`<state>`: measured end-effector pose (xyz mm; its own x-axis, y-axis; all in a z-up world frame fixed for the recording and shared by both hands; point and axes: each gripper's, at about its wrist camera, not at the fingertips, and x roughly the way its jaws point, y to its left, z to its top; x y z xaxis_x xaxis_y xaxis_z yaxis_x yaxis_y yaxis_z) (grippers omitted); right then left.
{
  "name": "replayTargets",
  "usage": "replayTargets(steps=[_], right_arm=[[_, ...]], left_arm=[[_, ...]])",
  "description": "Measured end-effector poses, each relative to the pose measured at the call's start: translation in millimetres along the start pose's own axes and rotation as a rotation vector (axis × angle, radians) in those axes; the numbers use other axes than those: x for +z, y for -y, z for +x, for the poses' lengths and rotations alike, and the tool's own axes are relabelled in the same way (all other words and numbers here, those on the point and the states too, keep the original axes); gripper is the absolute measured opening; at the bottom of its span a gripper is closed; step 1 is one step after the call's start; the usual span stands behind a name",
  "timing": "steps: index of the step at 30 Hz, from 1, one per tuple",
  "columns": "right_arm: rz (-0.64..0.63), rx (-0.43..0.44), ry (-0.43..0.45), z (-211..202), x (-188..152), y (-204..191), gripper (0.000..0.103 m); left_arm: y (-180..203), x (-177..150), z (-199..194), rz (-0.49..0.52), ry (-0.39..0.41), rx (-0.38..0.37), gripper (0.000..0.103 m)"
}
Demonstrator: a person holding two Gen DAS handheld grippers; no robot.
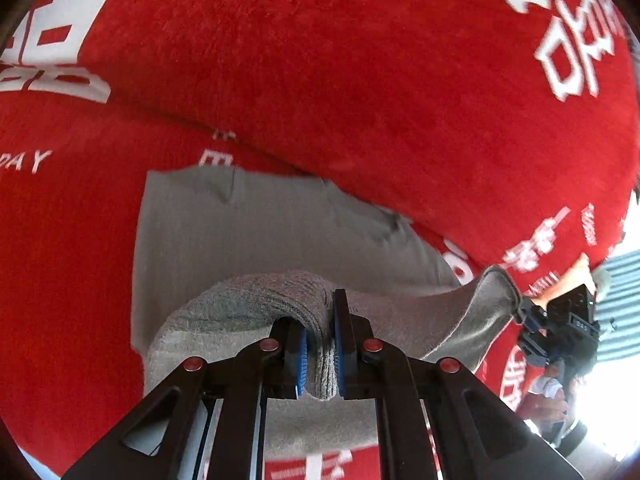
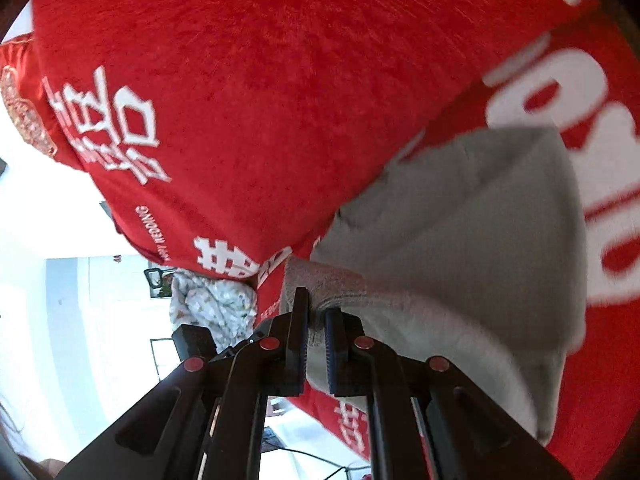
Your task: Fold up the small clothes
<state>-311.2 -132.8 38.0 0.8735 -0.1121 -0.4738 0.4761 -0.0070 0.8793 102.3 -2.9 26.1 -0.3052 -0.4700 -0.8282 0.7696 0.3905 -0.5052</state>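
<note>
A small grey knitted garment [image 1: 256, 232] lies on a red bedcover with white lettering [image 1: 360, 60]. My left gripper [image 1: 320, 344] is shut on a bunched edge of the garment and lifts it over the flat part. My right gripper [image 2: 316, 332] is shut on another edge of the same grey garment [image 2: 460, 240], also raised. The right gripper [image 1: 532, 320] shows in the left wrist view at the far right, holding the garment's corner.
A thick red quilt or pillow [image 2: 240, 80] rises just behind the garment. A floral cloth [image 2: 212, 308] and a bright room lie beyond the bed's edge at the left of the right wrist view.
</note>
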Motion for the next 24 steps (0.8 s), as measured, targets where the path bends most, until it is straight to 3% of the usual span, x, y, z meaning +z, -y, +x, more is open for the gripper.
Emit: replayTargets(steps=[4, 5, 7, 10, 13, 15, 17, 18, 20, 24], right_arm=[[0.019, -0.06, -0.005, 20.5, 27.6, 18.0, 0.008], [0.031, -0.077, -0.006, 25.8, 32.9, 24.0, 0.008], [0.06, -0.107, -0.008, 35.2, 40.7, 37.4, 0.008], [0.103, -0.129, -0.006, 44.5, 46.5, 52.6, 0.008], [0.129, -0.146, -0.004, 48.6, 48.4, 59.4, 0.012], [0.125, -0.163, 0.005, 46.7, 49.2, 57.1, 0.019], [0.083, -0.214, 0.025, 40.4, 49.2, 47.8, 0.047], [0.051, -0.25, 0.037, 36.6, 48.9, 42.1, 0.052], [-0.01, -0.312, 0.044, 33.6, 48.0, 33.2, 0.054], [-0.152, -0.523, -0.019, 45.7, 48.8, 26.3, 0.054]], left_arm=[[-11.1, 19.5, 31.4, -0.054, -0.025, 0.074, 0.012], [-14.0, 22.8, 38.8, -0.063, -0.043, 0.099, 0.018], [-17.2, 26.4, 47.1, -0.067, -0.05, 0.15, 0.02], [-20.0, 32.8, 47.5, -0.067, -0.057, 0.234, 0.02], [-23.3, 37.7, 37.6, -0.077, -0.048, 0.245, 0.02], [-21.6, 38.7, 28.0, -0.056, -0.025, 0.264, 0.02], [-16.5, 36.0, 23.0, -0.02, -0.023, 0.268, 0.02], [-13.4, 34.0, 23.2, 0.001, -0.026, 0.271, 0.02], [-6.1, 29.1, 29.6, 0.053, -0.039, 0.306, 0.02], [0.0, 27.9, 54.8, 0.103, -0.076, 0.374, 0.02]])
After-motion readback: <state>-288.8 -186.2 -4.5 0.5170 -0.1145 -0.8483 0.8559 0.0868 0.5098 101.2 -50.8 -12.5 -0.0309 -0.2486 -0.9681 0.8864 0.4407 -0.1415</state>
